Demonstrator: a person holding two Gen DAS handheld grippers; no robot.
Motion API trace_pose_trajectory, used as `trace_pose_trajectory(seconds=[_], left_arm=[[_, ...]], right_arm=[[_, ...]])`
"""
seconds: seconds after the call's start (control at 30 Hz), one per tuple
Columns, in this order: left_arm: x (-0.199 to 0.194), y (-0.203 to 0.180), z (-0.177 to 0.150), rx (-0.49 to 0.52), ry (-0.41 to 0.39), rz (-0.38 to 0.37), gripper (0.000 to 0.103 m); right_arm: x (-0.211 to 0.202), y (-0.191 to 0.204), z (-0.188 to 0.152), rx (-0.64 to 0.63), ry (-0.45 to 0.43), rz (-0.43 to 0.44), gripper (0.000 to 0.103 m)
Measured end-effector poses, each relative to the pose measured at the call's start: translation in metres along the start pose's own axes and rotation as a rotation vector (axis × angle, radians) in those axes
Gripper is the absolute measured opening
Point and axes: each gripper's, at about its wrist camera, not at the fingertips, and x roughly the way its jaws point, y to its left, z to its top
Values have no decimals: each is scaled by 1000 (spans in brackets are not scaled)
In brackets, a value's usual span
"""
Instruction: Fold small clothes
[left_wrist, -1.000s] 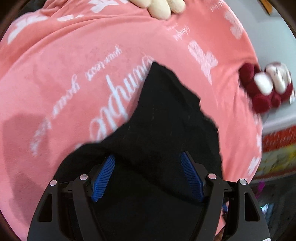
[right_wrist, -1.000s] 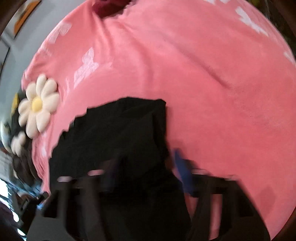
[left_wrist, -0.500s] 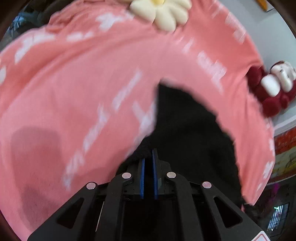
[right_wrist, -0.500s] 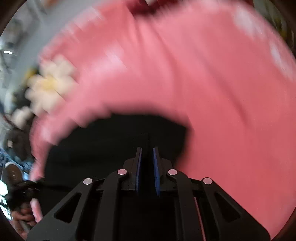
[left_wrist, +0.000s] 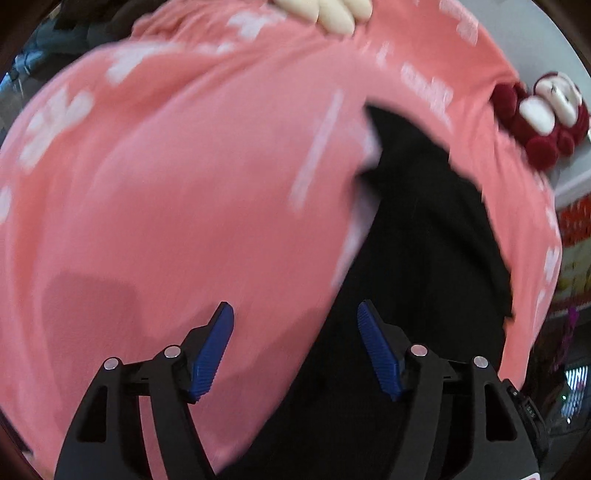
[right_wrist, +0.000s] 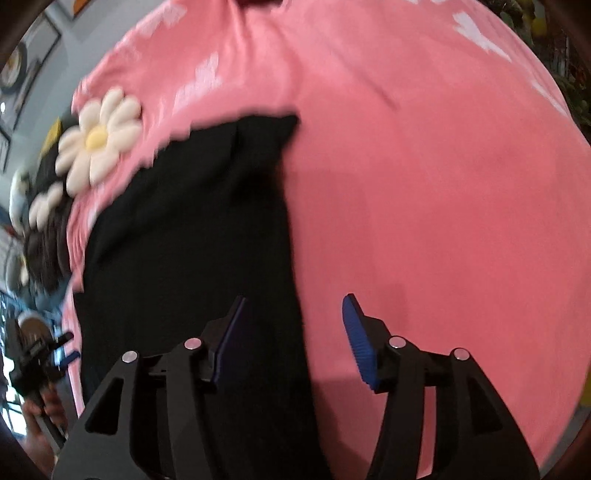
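As both fingers (left_wrist: 295, 314) (right_wrist: 293, 306) opened, black garment (right_wrist: 192, 229) lies loose on pink blanket (right_wrist: 424, 184)

A pink blanket (left_wrist: 177, 192) printed with blurred white lettering and shapes covers nearly the whole surface in both wrist views. A cream daisy-shaped cushion (right_wrist: 96, 138) with a yellow centre lies at the blanket's edge in the right wrist view, beside a dark fuzzy cushion (right_wrist: 46, 243) bearing a smaller daisy. In the left wrist view a dark red and white plush toy (left_wrist: 543, 118) sits at the blanket's far right edge.
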Motion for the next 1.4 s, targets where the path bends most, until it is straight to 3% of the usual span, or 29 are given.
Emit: trace_pose_trajectory(seconds=[0.13, 0.2, 0.27, 0.37, 0.4, 0.43, 0.47, 0.53, 0.63, 0.73, 0.9, 1.07, 1.27, 1.4], left_arm=[[-18, -1, -46, 85, 32, 15, 67], [-20, -3, -64, 79, 68, -10, 67], [-22, -3, -76, 95, 71, -18, 67], [-23, -3, -88, 141, 37, -23, 62], [-25, -3, -91, 151, 30, -5, 46], [-26, -1, -91, 146, 34, 10, 33], [-27, 5, -89, 109, 65, -26, 3], [-38, 17, -89, 8, 94, -107, 4], [-74, 10, -95, 61, 37, -104, 4], [-98, 11, -111, 90, 32, -121, 4], [-82, 29, -138, 48, 88, -108, 4], [-63, 37, -149, 21, 93, -66, 5], [-107, 15, -146, 140, 43, -40, 1], [-134, 25, -154, 190, 39, -47, 0]], right_arm=[[-18, -3, -61, 18, 95, -46, 66], [-21, -5, -79, 38, 122, -58, 66], [-18, -5, -93, 44, 158, -85, 74], [-13, 9, -97, -3, 127, -107, 77], [-12, 15, -97, -35, 109, -109, 73], [-14, 19, -94, -55, 96, -92, 51], [-16, 22, -90, -49, 99, -51, 14], [-30, 23, -82, 15, 96, 30, 8], [-69, 28, -79, 23, 36, 69, 8], [-87, 25, -87, 6, 34, 36, 8], [-59, 1, -109, 51, 137, -10, 8], [-54, 4, -113, 89, 144, -7, 8], [-105, -1, -128, 69, 94, 50, 6], [-137, -8, -143, 26, 74, 51, 1]])
